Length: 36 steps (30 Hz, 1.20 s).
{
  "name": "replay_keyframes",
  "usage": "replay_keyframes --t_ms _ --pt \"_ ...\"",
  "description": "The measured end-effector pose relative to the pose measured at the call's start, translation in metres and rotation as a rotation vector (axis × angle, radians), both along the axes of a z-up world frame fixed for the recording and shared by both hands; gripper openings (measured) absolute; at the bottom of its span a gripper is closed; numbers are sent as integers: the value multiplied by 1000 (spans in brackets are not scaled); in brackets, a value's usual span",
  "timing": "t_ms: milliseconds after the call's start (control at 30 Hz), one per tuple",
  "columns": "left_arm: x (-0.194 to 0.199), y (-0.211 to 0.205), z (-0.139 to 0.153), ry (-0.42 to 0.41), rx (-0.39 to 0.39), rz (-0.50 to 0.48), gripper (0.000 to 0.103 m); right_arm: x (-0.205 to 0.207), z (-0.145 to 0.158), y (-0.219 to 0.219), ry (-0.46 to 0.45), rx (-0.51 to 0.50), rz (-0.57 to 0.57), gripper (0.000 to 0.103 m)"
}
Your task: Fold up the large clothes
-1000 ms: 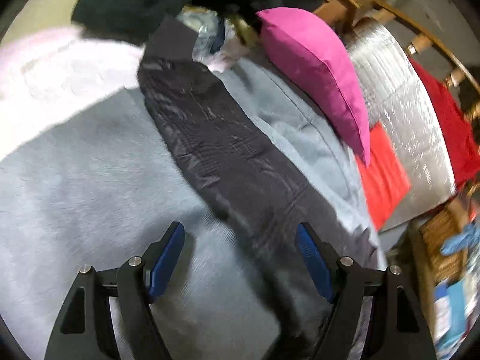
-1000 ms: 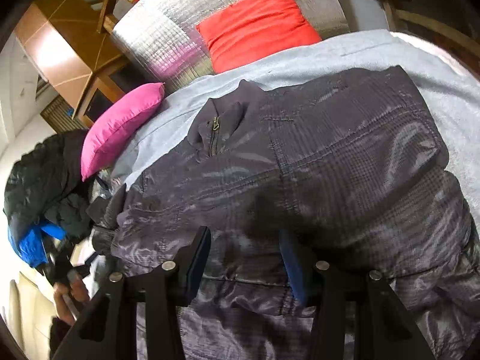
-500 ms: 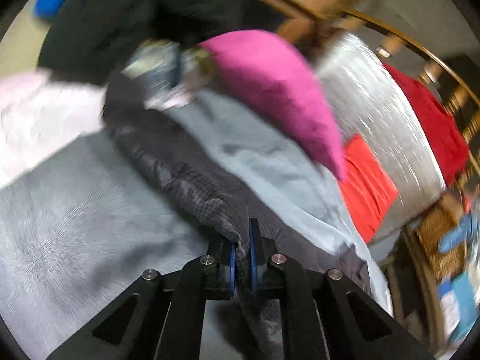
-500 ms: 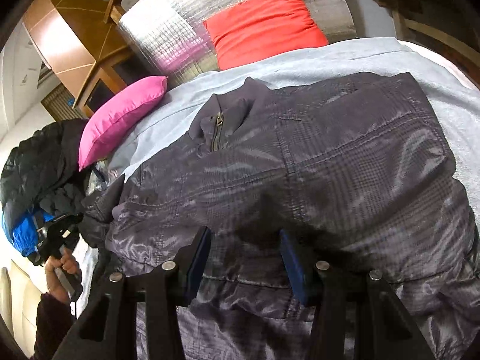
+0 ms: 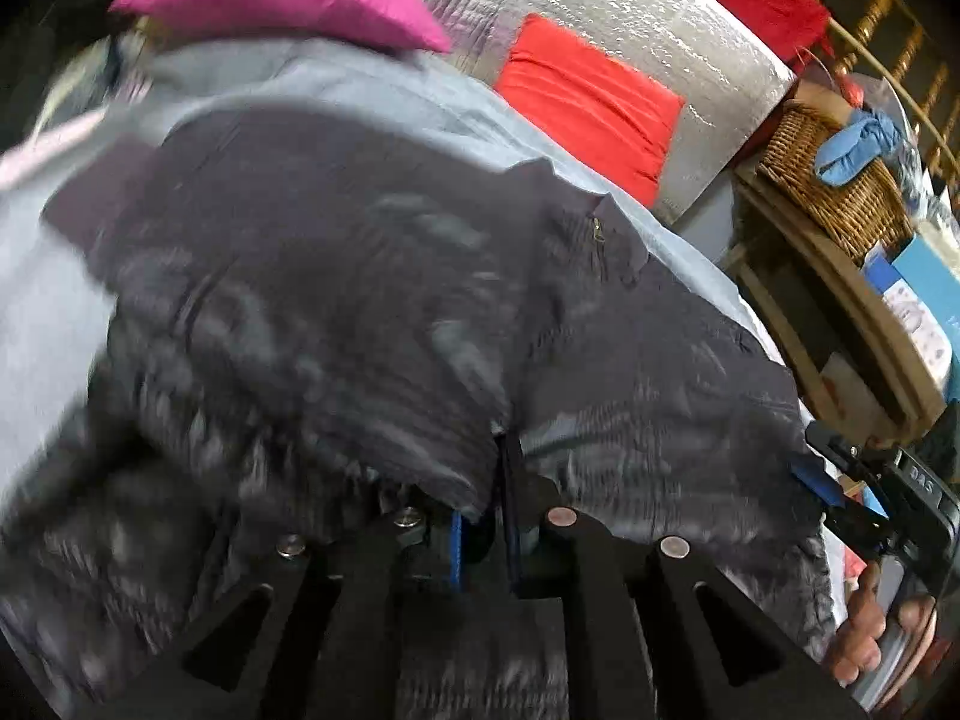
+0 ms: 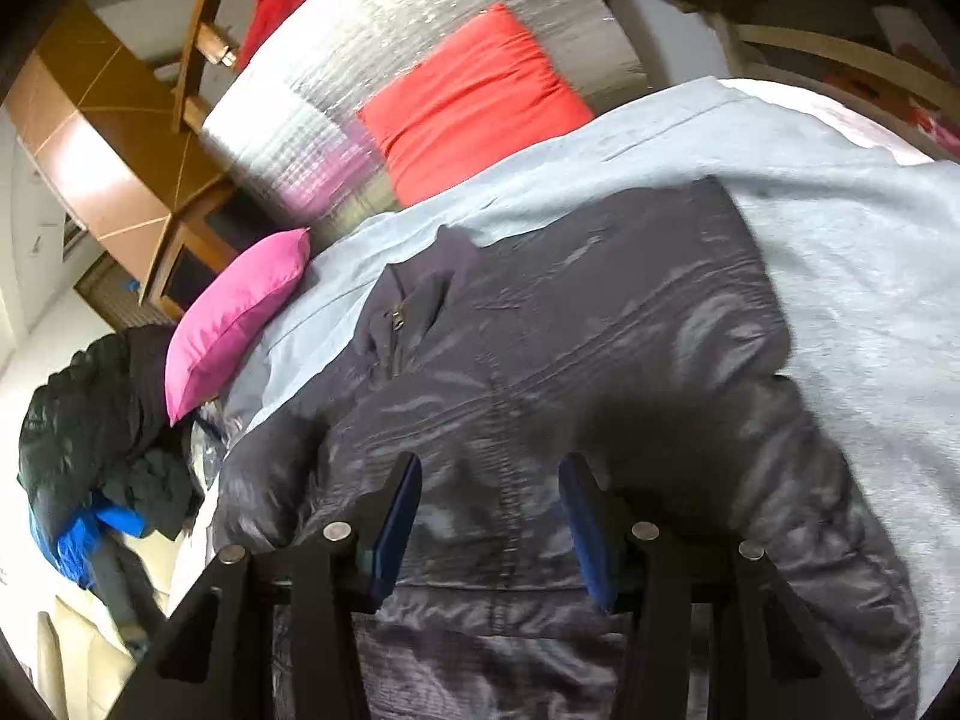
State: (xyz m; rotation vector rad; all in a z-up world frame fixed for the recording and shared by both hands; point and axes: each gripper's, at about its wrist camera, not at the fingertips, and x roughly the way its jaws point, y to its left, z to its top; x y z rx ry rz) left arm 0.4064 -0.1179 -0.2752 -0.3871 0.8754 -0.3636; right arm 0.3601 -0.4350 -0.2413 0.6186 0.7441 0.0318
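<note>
I see a magenta satin cushion at the far left edge of the pale blue bedspread, and a red fabric cushion leaning on the silver quilted headboard pad. A woven wicker basket sits beyond the bedspread's right edge.

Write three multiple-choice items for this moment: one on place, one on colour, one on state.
1. Where does the jacket lie?
A. in the basket
B. on the grey blanket
C. on the floor

2. What colour is the cushion nearest the jacket's collar?
A. pink
B. green
C. yellow

3. How is the left tool?
A. wide open over bare blanket
B. shut on nothing
C. shut on jacket fabric

Key: 1 B, blanket shows around the jacket. 2 A, the pink cushion sits beside the collar. 3 C, dark fabric is pinched between its near-closed pads.
</note>
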Motion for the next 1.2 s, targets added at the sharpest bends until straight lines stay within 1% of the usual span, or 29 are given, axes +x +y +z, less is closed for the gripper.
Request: replay_keyframes --t_ms 33,67,100,167,200,233,267,300,333,367,433,533,633,733,833,867,900,933,1033,1133,1200 --pt "-5 6 4 4 -26 8 14 -1 0 -4 3 2 -2 52" --pt "-9 10 8 11 -46 9 30 -2 0 -5 4 2 -2 53" --pt "-14 16 15 21 -75 5 52 -4 0 -9 5 4 1 54" --pt "-25 26 28 21 -72 19 72 -7 1 -12 2 7 8 60" --pt "-33 33 38 -1 -65 31 73 -9 2 -14 -1 11 10 63" --pt "-38 39 43 -18 -68 30 73 -10 2 -15 -2 16 11 63" --pt "-43 46 50 -28 -75 24 76 -11 2 -16 -2 20 10 63" --pt "-46 54 56 -25 -80 23 81 -12 3 -17 0 25 10 63" --pt "-46 60 58 -19 -81 34 83 -14 3 -18 -1 27 11 63" --pt "-48 74 57 -10 -85 61 83 -15 3 -18 -2 26 11 63" --pt "-40 103 59 17 -96 141 83 -16 4 -16 -6 19 12 63" --pt "-16 127 54 43 -122 221 83 -17 6 -13 -9 22 17 63" --pt "14 145 38 102 -134 284 83 -16 6 -10 -12 17 23 63" --pt "33 155 19 148 -149 308 82 -12 4 -8 -7 6 28 63" --pt "46 159 6 156 -200 325 80 -8 1 -5 0 -6 33 63" --pt "50 158 1 166 -222 323 78 -7 0 -4 2 -12 36 63" --pt "55 158 -3 178 -251 320 73 -5 0 -2 4 -21 39 63" --pt "59 157 -7 189 -270 314 71 -3 -1 -1 3 -31 41 63" --pt "74 147 -15 210 -271 313 70 1 -1 4 -5 -66 40 63" --pt "81 148 -23 218 -317 338 69 3 -2 5 -12 -81 38 63" --pt "79 153 -24 207 -332 362 55 3 -2 4 -14 -84 38 63"
